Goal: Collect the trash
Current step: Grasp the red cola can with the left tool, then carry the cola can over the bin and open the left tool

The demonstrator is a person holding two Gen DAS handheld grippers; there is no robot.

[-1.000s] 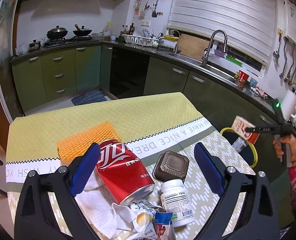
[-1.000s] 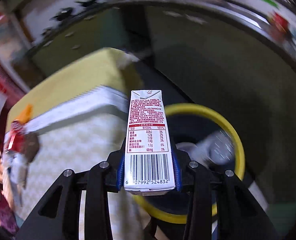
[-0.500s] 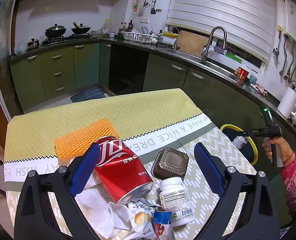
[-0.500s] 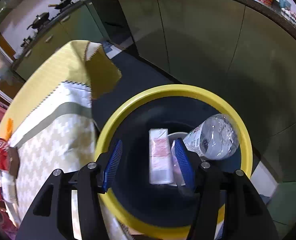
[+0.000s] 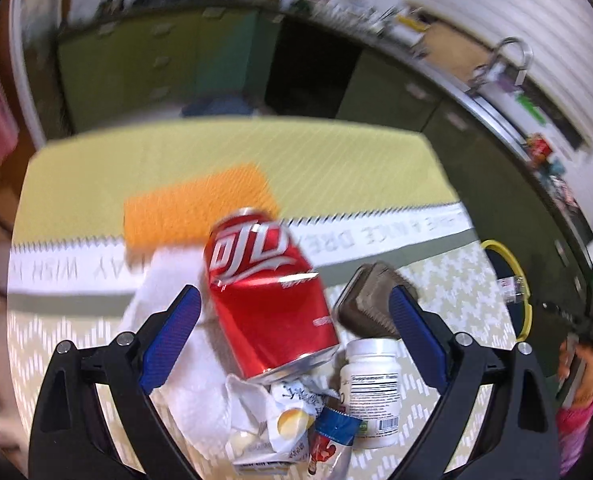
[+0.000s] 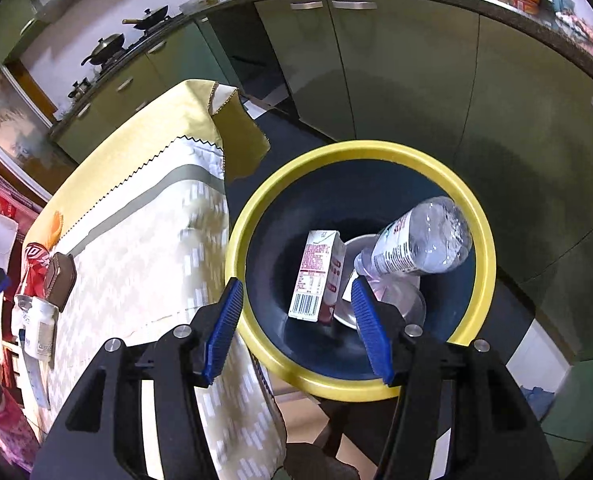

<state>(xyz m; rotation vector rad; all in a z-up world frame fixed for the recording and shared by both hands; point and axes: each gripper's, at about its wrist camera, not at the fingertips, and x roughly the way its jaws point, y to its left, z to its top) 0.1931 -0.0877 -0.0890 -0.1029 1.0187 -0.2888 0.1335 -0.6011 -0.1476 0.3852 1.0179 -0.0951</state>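
A dented red soda can (image 5: 268,300) lies on the tablecloth among white tissue (image 5: 168,280) and crumpled wrappers (image 5: 280,420). My left gripper (image 5: 292,296) hangs open over it, blue pads on either side and clear of the can. My right gripper (image 6: 296,284) is open and empty above the yellow-rimmed trash bin (image 6: 360,152). Inside the bin lie a milk carton (image 6: 316,276), a clear plastic bottle (image 6: 420,240) and a metal dish (image 6: 400,304).
A brown square lid (image 5: 372,304) and a white supplement bottle (image 5: 372,384) lie right of the can, an orange mat (image 5: 192,204) behind it. The bin stands on the floor off the table's right edge (image 6: 224,208). Green kitchen cabinets (image 6: 416,80) curve behind.
The right gripper opened and the milk carton dropped from it into the bin. The left gripper tilted and sank closer over the can.
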